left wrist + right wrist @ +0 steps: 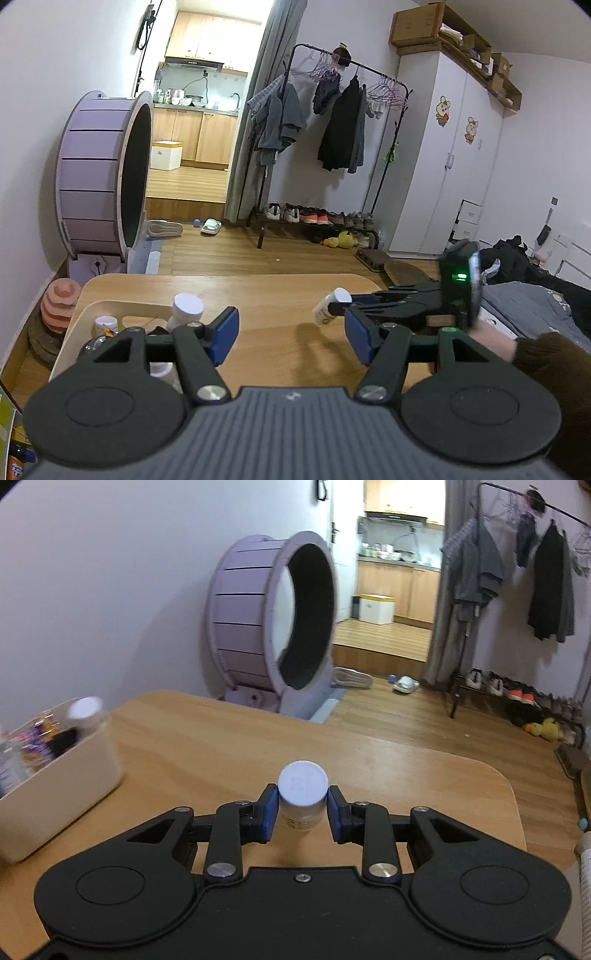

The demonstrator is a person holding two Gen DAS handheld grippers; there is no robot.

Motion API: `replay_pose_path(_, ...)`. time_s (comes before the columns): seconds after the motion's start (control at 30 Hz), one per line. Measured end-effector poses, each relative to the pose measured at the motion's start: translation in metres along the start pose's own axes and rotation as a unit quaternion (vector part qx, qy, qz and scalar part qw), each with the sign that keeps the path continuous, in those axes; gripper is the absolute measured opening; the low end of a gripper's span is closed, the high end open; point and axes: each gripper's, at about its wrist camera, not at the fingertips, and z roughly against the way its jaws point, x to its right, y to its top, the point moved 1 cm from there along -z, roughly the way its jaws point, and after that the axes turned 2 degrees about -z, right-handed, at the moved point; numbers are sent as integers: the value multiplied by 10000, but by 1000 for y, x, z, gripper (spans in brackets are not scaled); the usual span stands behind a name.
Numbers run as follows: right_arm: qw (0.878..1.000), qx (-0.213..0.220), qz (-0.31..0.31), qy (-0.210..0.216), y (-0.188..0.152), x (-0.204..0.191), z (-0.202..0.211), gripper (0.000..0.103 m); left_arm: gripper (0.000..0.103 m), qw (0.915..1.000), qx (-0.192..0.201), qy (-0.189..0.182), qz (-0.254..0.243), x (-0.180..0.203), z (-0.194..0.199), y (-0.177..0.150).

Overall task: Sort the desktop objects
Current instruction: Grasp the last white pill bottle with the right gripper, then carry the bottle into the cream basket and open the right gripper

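Fingers of your right gripper (302, 814) are clamped on a small white-capped bottle (303, 794), blue pads pressing its sides just under the cap; in the left wrist view the same bottle (331, 305) shows tilted and lifted clear of the table (388, 760). Your left gripper (291, 334) holds nothing, its fingers (224, 334) spread wide apart above the tabletop. Just beyond the left fingers sits the cream bin (110, 310), which already holds another white-capped bottle (186, 310), a smaller container (106, 325) and some dark items I cannot identify. From the right wrist view the bin (70, 794) lies well to the left of the held bottle, with its contents blurred. No other loose object is visible on the bare wood between bottle and bin. Judgement: sorting appears near its end, with several items binned and this one in transit; what remains is to carry it across and release it inside the bin. Beyond the table stand a purple wheel (273, 627) and a clothes rack (332, 147), neither part of the work.
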Motion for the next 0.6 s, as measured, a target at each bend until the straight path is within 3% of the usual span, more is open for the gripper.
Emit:
replay_pose_path(0.2,9988,219,25,434,-2,-15,34,28,62,10000,18,-36,-33,2,5,0)
replay_pose_path(0.43,9899,630,233,1245,34,-41,64,28,63,9992,300,268,59,-16,35,13)
replay_pose_path(0.6,9821,663,542,1675,61,-75,57,28,72,9974,466,526,144,-32,58,19)
